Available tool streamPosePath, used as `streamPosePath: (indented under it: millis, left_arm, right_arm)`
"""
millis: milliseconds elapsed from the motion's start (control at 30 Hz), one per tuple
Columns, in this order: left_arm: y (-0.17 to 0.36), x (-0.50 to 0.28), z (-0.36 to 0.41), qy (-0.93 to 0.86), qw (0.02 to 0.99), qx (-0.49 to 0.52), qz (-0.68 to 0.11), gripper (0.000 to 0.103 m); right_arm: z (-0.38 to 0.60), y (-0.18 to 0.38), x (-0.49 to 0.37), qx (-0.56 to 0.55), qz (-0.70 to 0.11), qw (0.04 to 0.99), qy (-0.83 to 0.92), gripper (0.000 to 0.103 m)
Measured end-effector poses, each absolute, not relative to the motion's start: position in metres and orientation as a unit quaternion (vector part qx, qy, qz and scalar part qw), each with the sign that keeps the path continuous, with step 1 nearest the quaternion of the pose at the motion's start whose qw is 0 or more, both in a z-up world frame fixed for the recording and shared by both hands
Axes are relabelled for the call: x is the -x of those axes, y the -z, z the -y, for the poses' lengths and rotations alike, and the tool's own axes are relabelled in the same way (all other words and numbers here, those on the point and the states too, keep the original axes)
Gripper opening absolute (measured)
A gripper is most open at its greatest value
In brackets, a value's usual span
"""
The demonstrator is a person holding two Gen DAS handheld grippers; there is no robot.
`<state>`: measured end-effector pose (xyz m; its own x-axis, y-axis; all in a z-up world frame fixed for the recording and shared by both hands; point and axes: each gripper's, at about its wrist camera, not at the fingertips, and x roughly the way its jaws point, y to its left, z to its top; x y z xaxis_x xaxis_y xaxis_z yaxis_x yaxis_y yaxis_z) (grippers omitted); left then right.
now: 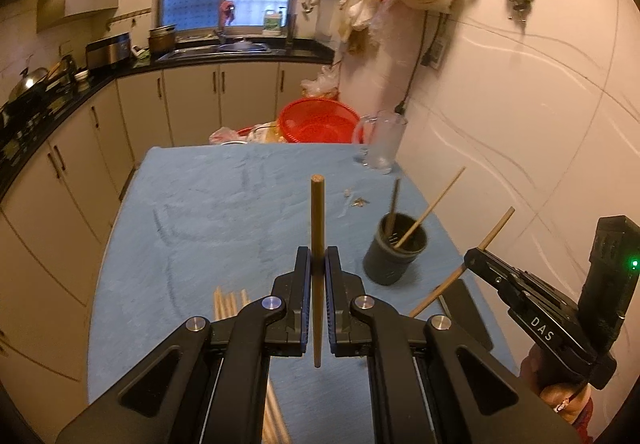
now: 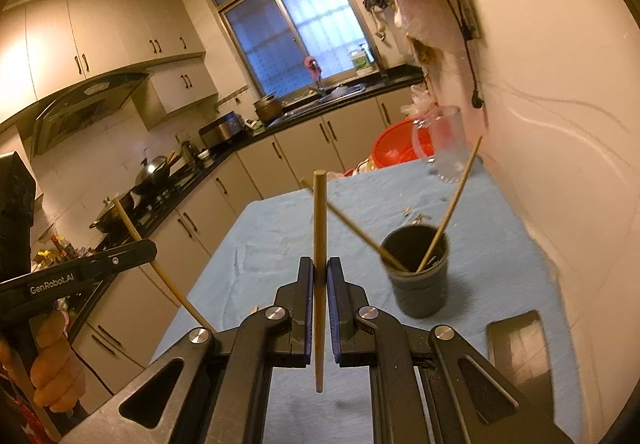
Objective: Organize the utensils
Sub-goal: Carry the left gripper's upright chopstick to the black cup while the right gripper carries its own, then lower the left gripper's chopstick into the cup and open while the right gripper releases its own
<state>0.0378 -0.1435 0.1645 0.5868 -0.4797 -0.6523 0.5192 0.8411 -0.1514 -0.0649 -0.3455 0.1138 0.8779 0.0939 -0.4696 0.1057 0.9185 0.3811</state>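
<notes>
Both tools are each pinching one chopstick, held roughly upright. Left tool (image 1: pixel 318 264) grips its chopstick (image 1: pixel 318 219) mid-frame; right tool (image 2: pixel 320 276) grips the other chopstick (image 2: pixel 319 228). The dark holder cup (image 1: pixel 396 248) sits right of centre on the blue counter (image 1: pixel 208 211), closer to the right tool I'd say, so it probably drops first.

Desk (image 1: pixel 208 211) under blue cloth. On it: dark cup (image 1: pixel 394 250) near right edge, clear glass jug (image 1: pixel 384 141) at far corner, loose chopsticks (image 1: pixel 230 302) near front, small scraps (image 1: pixel 358 199), maybe wrappers.
</notes>
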Motion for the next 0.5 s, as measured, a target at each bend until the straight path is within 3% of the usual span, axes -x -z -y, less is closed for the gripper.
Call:
streamPosePath:
  millis: [500]
  left_arm:
    - [-0.209,-0.055,0.227,0.340,0.881,-0.029,-0.329,0.006]
  right_arm:
    - [0.408,-0.178,0.076,-0.192,-0.181,0.963,0.064,0.007]
